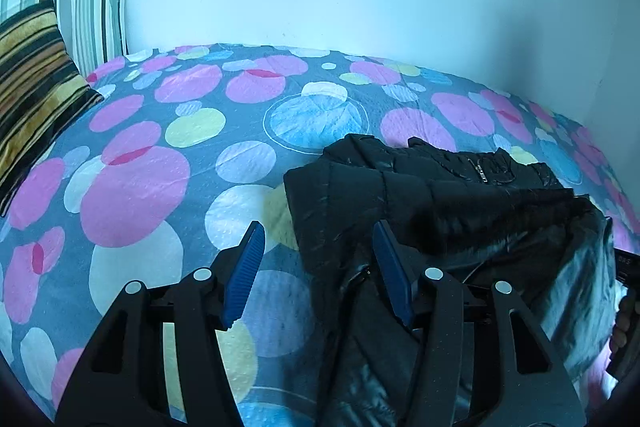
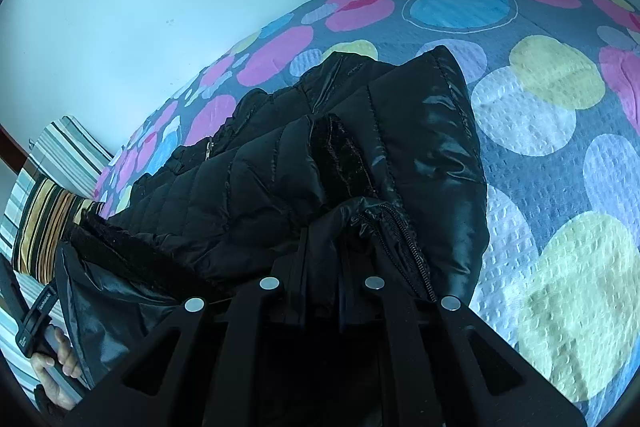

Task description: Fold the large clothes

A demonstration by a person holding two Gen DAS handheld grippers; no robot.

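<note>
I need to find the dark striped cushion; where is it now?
In the left wrist view the dark striped cushion lies at the far left on the bedspread, before a pale striped pillow against the wall.

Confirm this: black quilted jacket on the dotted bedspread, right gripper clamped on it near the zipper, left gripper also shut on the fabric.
One thing is wrong: the left gripper is open, its blue pads spread apart, as the left wrist view shows. The rest stands: the black quilted jacket lies on the dotted bedspread, and the right gripper is clamped on it near the zipper.
</note>
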